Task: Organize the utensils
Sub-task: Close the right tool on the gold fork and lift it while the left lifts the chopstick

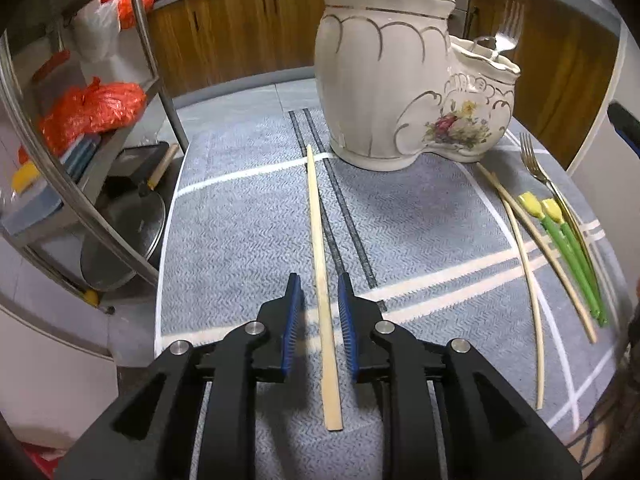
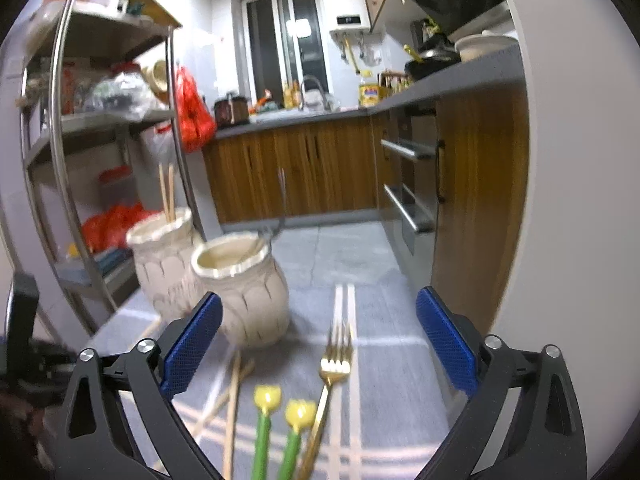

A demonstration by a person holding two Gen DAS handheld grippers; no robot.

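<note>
My left gripper (image 1: 319,300) stands slightly apart, a chopstick (image 1: 320,240) lying loose between its pads on the desk (image 1: 248,216). My right gripper (image 2: 320,340) gapes wide above the gold fork (image 2: 334,364).

The right wrist view is motion-blurred. Its lower edge cuts off the gold fork (image 2: 329,392), two green-stemmed utensils (image 2: 262,432) and the chopsticks (image 2: 232,408). The holder (image 1: 384,92) hides its own chopsticks' lower ends.
</note>
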